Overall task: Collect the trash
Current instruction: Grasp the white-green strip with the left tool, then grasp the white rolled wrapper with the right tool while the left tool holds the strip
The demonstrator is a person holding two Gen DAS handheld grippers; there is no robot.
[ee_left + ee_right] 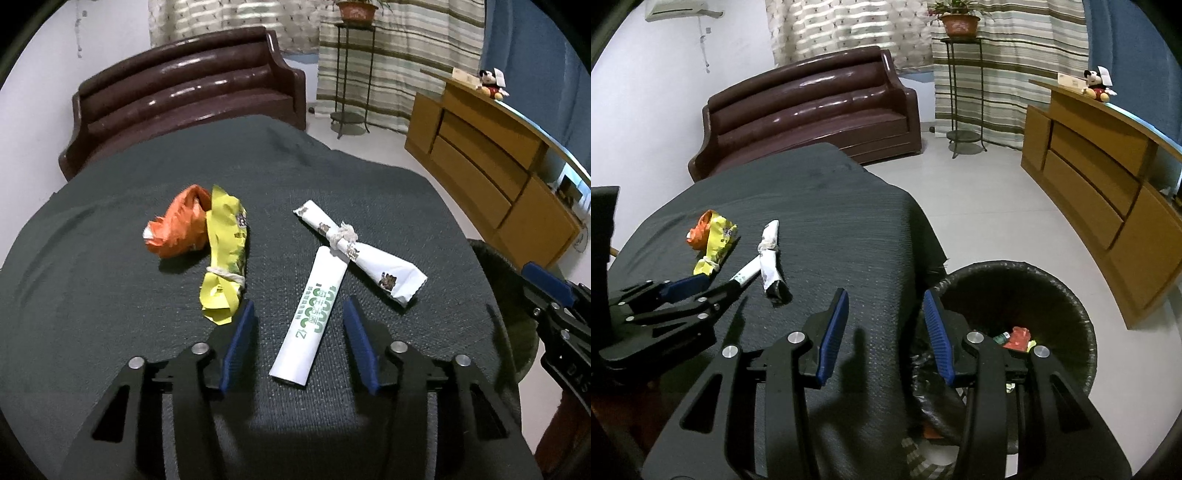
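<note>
While the left gripper (299,325) hangs low over the dark green woven tablecloth (110,314), its blue pads stand partly apart on either side of the long white paper sleeve with green print (310,314), which lies flat between them without being pinched. That sleeve's far end is tucked under a white wrapper tied with string (354,247), and further left a crumpled yellow packet (225,258) leans against an orange plastic scrap (177,229). From the right wrist, the right gripper (882,332) is likewise partly open and holds nothing, hovering at the table's edge above the black-lined round bin (1071,295), where red and green scraps (1015,338) already lie. My worry is the overlap: closing on the sleeve and lifting may drag the tied wrapper along or flick it to the floor. A thin flat sleeve could also slip out if the pads catch cloth instead.
</note>
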